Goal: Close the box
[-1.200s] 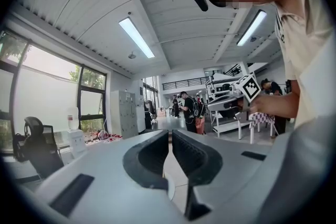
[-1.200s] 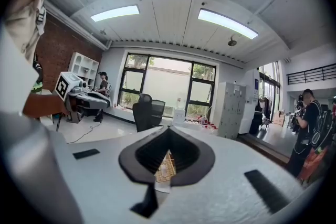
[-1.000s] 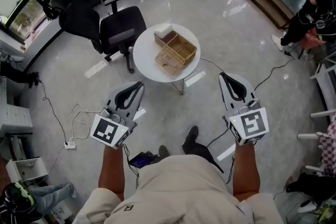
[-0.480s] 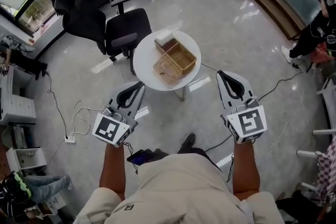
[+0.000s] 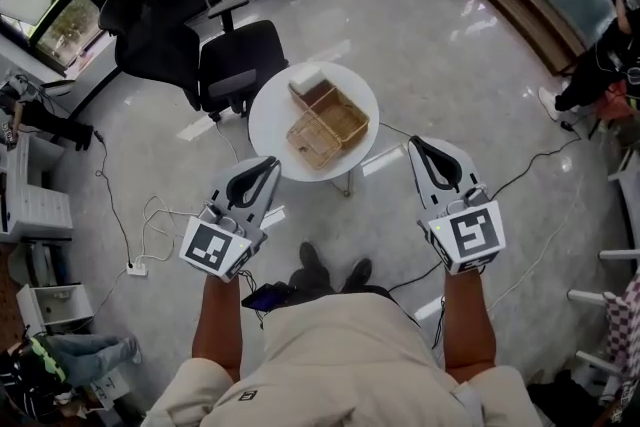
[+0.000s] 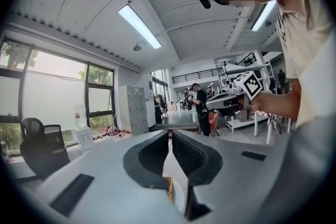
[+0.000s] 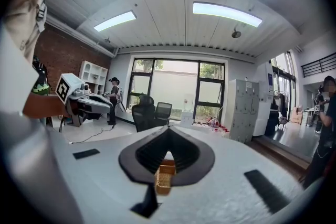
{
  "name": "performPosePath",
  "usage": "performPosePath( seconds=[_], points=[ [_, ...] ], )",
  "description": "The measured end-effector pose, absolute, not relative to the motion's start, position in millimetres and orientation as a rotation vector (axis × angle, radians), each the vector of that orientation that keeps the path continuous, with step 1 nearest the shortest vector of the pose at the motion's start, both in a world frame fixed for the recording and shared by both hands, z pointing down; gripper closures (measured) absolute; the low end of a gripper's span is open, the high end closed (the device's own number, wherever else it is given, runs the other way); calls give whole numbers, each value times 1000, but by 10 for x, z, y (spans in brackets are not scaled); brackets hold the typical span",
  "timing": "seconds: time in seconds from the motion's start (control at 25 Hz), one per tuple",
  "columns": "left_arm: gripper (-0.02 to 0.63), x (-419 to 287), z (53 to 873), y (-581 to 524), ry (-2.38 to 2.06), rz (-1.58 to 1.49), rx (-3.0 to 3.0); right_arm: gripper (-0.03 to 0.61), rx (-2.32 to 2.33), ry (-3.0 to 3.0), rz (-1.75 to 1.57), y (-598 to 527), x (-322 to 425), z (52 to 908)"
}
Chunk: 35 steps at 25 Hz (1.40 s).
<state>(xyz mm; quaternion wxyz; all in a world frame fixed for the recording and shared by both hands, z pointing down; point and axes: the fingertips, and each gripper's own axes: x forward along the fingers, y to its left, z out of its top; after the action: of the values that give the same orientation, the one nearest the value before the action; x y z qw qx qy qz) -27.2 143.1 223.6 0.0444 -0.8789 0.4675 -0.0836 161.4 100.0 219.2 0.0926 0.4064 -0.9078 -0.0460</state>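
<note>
A woven wicker box [image 5: 342, 116] stands open on a small round white table [image 5: 270, 120], and its lid [image 5: 308, 142] lies flat on the side nearer me. A white block [image 5: 307, 77] sits at the box's far end. Both grippers hang in the air short of the table and touch nothing. My left gripper [image 5: 269, 162] is near the table's front left edge, with its fingertips together and nothing between them. My right gripper [image 5: 414, 144] is off the table's right side, also shut and empty. In the right gripper view, the box [image 7: 164, 174] shows small through the gap behind the jaws.
Two black office chairs [image 5: 236, 60] stand behind the table on the left. White cables [image 5: 152, 213] and a power strip [image 5: 133, 273] lie on the grey floor at left, and a dark cable [image 5: 520, 147] runs at right. A person [image 5: 598, 65] stands at the far right.
The table and box have drifted a little lower and nearer in the head view as I step toward them. Both grippers keep their places and stay shut.
</note>
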Motion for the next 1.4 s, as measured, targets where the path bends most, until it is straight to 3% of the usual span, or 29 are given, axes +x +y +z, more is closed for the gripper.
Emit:
performPosePath(
  seconds=[1.4],
  points=[
    [589,-1183,2603,-418,1221,-254,-2907,584,1437,-2486,-72,-374,891,2342]
  ],
)
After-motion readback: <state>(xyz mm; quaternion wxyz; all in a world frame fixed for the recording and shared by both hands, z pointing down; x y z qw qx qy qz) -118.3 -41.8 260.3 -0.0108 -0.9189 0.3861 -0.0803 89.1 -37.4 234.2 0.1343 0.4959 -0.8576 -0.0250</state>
